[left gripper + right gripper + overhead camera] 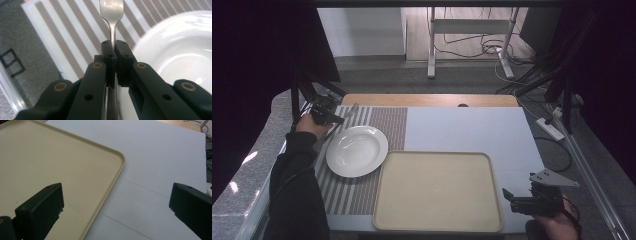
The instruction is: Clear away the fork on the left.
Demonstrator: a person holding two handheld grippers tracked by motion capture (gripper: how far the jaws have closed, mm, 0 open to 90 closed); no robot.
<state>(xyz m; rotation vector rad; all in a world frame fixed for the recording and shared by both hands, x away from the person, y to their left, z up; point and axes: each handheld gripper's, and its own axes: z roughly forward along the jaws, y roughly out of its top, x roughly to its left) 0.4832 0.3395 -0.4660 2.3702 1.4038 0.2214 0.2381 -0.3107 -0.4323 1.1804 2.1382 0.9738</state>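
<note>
The fork (111, 10) is bare metal with a dull shine and fine scratches. The plate (357, 150) just beside it looks like glazed white ceramic, very glossy, with bright reflections. Under the plate, the striped placemat (377, 122) seems to be woven cloth, matt and slightly rough. The tray (438, 191), touching the plate's rim, looks like beige plastic, smooth and matt. The gripper jaws are black matt plastic.

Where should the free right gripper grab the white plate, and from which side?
Grip the plate by its raised rim on the near-right edge, coming in low from the tray side: the rim is thin and lifted, and the right gripper is open there.
</note>
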